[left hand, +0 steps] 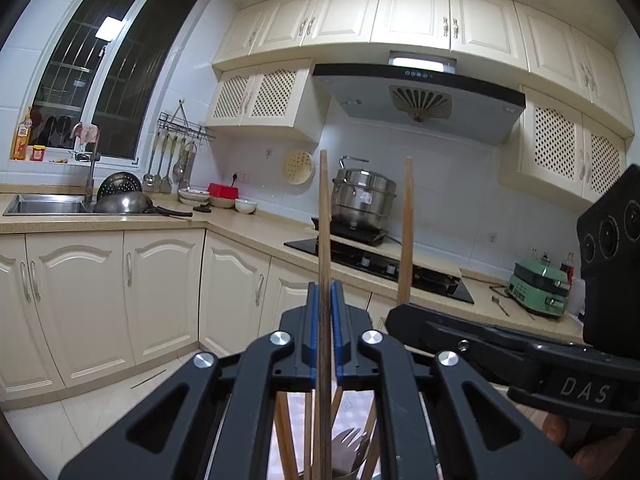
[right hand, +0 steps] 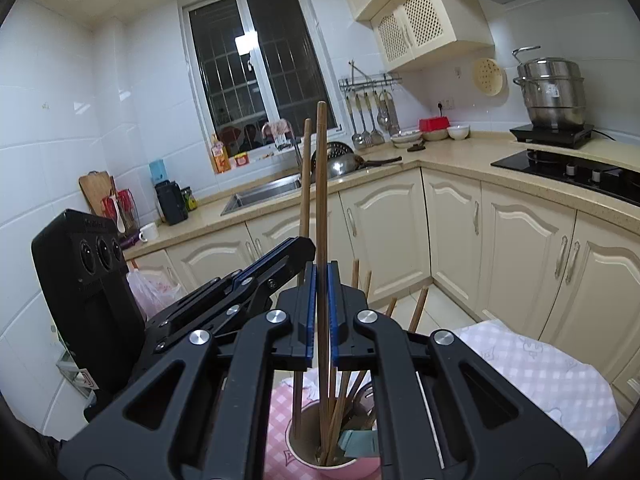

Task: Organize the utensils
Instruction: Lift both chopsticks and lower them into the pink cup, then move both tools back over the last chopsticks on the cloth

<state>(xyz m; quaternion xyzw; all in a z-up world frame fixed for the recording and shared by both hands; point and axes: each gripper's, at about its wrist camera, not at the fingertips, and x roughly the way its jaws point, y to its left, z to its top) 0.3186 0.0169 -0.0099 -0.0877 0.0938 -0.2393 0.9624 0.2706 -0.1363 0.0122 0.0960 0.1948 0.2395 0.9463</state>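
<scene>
My left gripper (left hand: pixel 325 300) is shut on a wooden chopstick (left hand: pixel 324 216) that stands upright. My right gripper (right hand: pixel 320 280) is shut on another wooden chopstick (right hand: pixel 321 184), also upright. Each gripper shows in the other's view: the right one (left hand: pixel 404 312) with its chopstick (left hand: pixel 407 232), the left one (right hand: pixel 296 248) with its chopstick (right hand: pixel 306 176). Below both stands a pink cup (right hand: pixel 332 468) with several chopsticks (right hand: pixel 340 400) and a teal utensil (right hand: pixel 358 442). The lower chopstick ends reach into the cup. The cup sits on a pink checked cloth (right hand: pixel 536 376).
Cream cabinets (left hand: pixel 160 292) and a counter (left hand: pixel 240 224) run around the kitchen corner. A sink (left hand: pixel 44 204) with pans, a black hob (left hand: pixel 380 268) with a steel pot (left hand: pixel 362 200), and a green appliance (left hand: pixel 540 288) stand on it. Ladles hang on a wall rack (left hand: pixel 176 160).
</scene>
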